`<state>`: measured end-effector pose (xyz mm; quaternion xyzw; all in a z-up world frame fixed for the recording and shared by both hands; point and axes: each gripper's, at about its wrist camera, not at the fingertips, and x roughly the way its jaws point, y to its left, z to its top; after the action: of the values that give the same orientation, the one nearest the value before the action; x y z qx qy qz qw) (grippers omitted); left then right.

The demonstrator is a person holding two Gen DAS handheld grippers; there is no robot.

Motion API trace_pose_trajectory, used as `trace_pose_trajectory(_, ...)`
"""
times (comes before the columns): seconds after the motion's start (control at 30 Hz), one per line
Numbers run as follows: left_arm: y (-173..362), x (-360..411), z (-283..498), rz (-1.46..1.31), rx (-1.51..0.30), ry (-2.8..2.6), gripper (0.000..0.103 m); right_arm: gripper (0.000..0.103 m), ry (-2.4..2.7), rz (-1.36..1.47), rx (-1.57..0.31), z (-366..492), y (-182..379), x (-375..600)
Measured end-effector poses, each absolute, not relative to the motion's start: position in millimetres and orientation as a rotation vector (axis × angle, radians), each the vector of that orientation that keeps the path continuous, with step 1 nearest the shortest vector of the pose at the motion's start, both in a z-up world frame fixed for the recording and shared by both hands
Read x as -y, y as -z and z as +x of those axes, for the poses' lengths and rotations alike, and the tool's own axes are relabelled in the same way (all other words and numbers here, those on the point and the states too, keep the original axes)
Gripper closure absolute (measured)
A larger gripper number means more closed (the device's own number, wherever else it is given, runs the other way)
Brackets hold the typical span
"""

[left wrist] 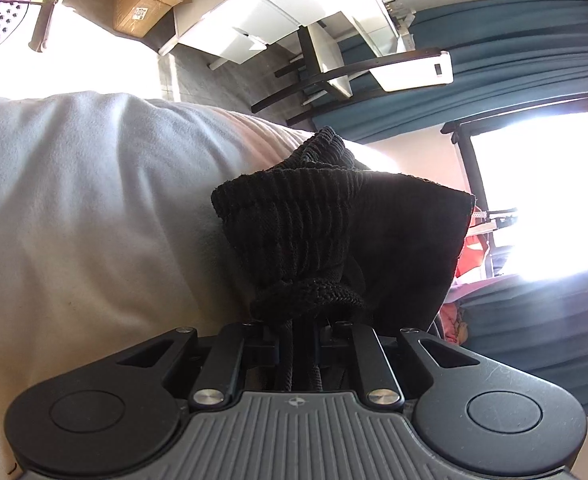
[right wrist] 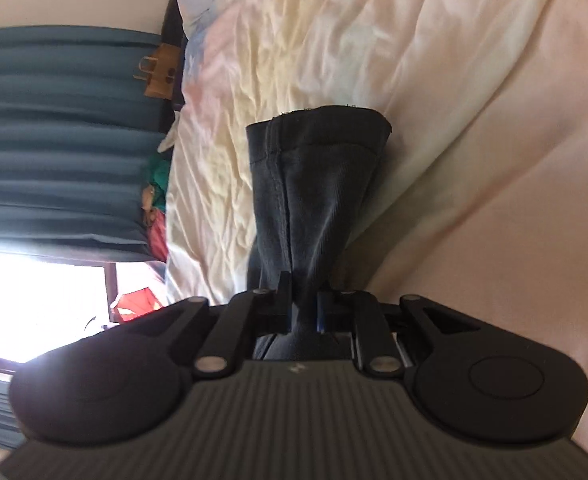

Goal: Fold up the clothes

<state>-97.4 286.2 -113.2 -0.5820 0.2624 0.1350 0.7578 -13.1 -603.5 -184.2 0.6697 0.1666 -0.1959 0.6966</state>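
Nearest the lens in the left wrist view sits the left gripper (left wrist: 300, 334), its jaws drawn close together and clamped on a black garment (left wrist: 334, 240). Bunched ribbed knit and a dark cord are pinched between the pads. From the grip the cloth runs straight away from the camera along the line of the fingers, widening as it goes; its ribbed band (left wrist: 290, 216) lies on the left and a smoother panel on the right. Its far edge is raised and folded over. Beneath and to the left of it lies a pale bed sheet (left wrist: 86, 208).

Right wrist view: the right gripper (right wrist: 304, 308) has its jaws nearly together and clamped on a narrow gathered part of the same dark garment (right wrist: 318, 184). The long axis again runs directly away from the camera. A stitched seam (right wrist: 276, 184) follows the left side, and the cloth ends in a squared hem (right wrist: 322, 114) at the far end. This view is slightly blurred. The garment lies over a crumpled cream sheet (right wrist: 254, 60).

Background, both views: teal curtains (left wrist: 514, 68) and a bright window (left wrist: 542, 184). A cardboard box (left wrist: 146, 0) stands on the floor in the left wrist view.
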Motion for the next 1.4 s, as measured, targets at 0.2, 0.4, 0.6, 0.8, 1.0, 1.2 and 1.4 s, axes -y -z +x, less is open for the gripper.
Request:
trace_pose_trajectory(0.2,116.9,-286.8,-96.9,-1.289,-0.585,-0.305,0.087,0.041,0.591,1.275,-0.306,-25.7,152.6,598.1)
trace_pose_trajectory(0.4,112.0,-282.2,-93.3,-1.232,-0.602,-0.326,0.085,0.041,0.543,0.962,-0.355,8.2,127.2,596.2)
trace_pose_trajectory(0.6,115.3,-283.5,-92.3,-1.236,-0.633,-0.346,0.081,0.042,0.587,0.753,-0.642,68.3,149.8,582.0)
trace_pose_trajectory(0.8,113.6,-281.7,-89.6,-1.217,-0.649,-0.362,0.078,0.042,0.541,0.541,-0.781,80.7,170.3,565.7)
trace_pose_trajectory(1.0,115.3,-283.6,-92.5,-1.231,-0.649,-0.355,0.078,0.095,0.529,0.496,-0.799,87.8,171.1,562.7)
trace_pose_trajectory(1.2,118.4,-285.9,-97.3,-1.257,-0.642,-0.348,0.078,0.097,0.506,0.661,-0.656,72.5,159.9,580.4)
trace_pose_trajectory(1.4,119.1,-286.8,-99.4,-1.263,-0.644,-0.348,0.078,0.1,0.42,0.813,-0.294,26.3,119.2,591.2)
